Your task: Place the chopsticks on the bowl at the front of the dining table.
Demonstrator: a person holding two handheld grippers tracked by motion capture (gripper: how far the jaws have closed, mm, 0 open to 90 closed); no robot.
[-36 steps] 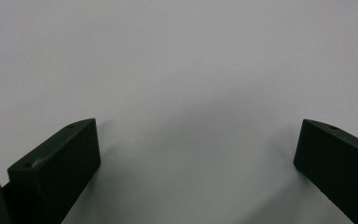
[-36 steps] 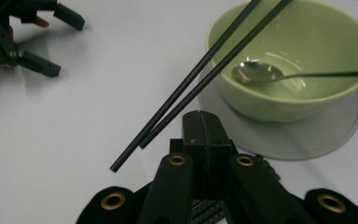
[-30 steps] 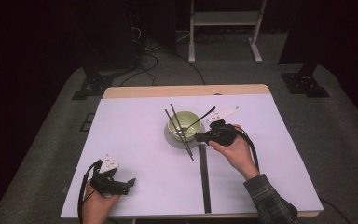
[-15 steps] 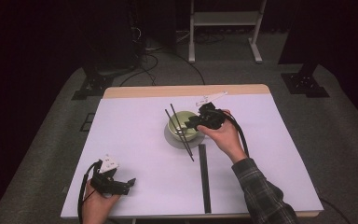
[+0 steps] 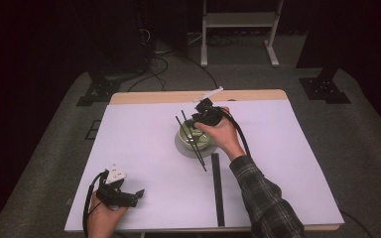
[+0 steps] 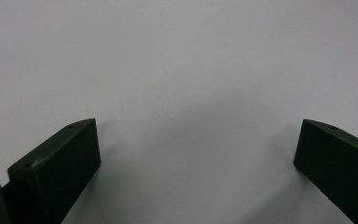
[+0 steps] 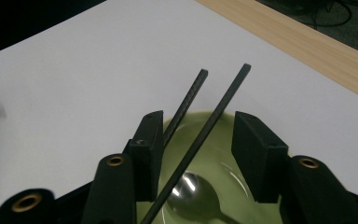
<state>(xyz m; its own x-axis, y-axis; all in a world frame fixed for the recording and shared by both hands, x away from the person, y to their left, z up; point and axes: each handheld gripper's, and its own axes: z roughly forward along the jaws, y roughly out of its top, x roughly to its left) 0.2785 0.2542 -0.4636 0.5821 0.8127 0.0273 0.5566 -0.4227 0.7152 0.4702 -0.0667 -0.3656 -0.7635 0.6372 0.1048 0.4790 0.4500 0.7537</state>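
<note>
Since the earlier frame, the right gripper [image 5: 204, 115] has travelled toward twelve o'clock over the pale green round bowl [image 5: 195, 136] at table centre. Its own view shows jaws apart around two thin black chopsticks [image 7: 193, 135] lying across the bowl [image 7: 214, 177]; closing off-centre could flick them off. The left gripper [image 6: 196, 154] rests gaping on the white table [image 6: 177, 56].

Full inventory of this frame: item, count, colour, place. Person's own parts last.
Bowl: 1, pale green, table centre, on a grey plate.
Plate: 1, grey, under the bowl.
Chopsticks: 2, black, lying across the bowl.
Spoon: 1, silver, inside the bowl.
Strip: 1, dark, flat on the table, near side.
Table: 1, white top, wooden far edge.
Left claw: black, open, near-left corner, holding nothing.
Right claw: black, open, over the bowl, jaws either side of the chopsticks.
Sleeve: plaid, right arm.
</note>
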